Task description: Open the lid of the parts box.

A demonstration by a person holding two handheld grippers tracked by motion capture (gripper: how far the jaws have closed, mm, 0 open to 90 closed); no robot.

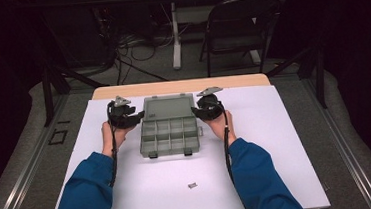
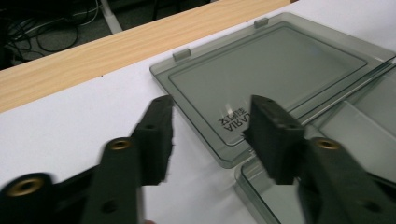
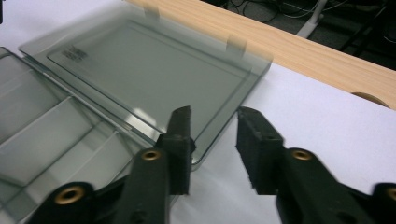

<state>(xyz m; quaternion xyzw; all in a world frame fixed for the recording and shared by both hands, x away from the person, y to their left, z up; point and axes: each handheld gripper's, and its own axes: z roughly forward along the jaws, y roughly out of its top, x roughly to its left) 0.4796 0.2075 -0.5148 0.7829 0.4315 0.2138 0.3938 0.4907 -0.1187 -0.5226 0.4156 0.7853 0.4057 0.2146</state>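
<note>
table: white sheet (image 1: 145, 198) covers my side, bare wood strip (image 1: 182, 86) along the far edge; floor, a folding chair (image 1: 237, 25) and cables behind it.
box: grey see-through plastic box (image 1: 170, 136) sits mid-table between my two grippers, open, base with small compartments toward me, two dark latches on its near edge.
lid: lid (image 1: 167, 107) is swung back toward the far edge and lies about flat on the sheet, hinged to the base. in my left gripper view the lid (image 2: 275, 70) shows two small tabs on its far rim and mirrored lettering near my jaws. in my right gripper view the lid (image 3: 149, 70) is blurred.
my left gripper: left gripper (image 1: 122, 115) sits at the lid's left near corner; in its own view (image 2: 212, 140) jaws are apart, a moderate gap, the corner of the lid lies between them, pads not pressing on it. holding nothing.
my right gripper: right gripper (image 1: 207, 106) sits at the lid's right side; in its own view (image 3: 215, 149) jaws are parted, narrower gap, one jaw over the lid's corner edge, the other over the white sheet, pads not clamped. holding nothing.
small part: tiny dark metal bit (image 1: 192, 185) lies alone on the sheet near my edge, well apart from the box; too small to tell what it is.
</note>
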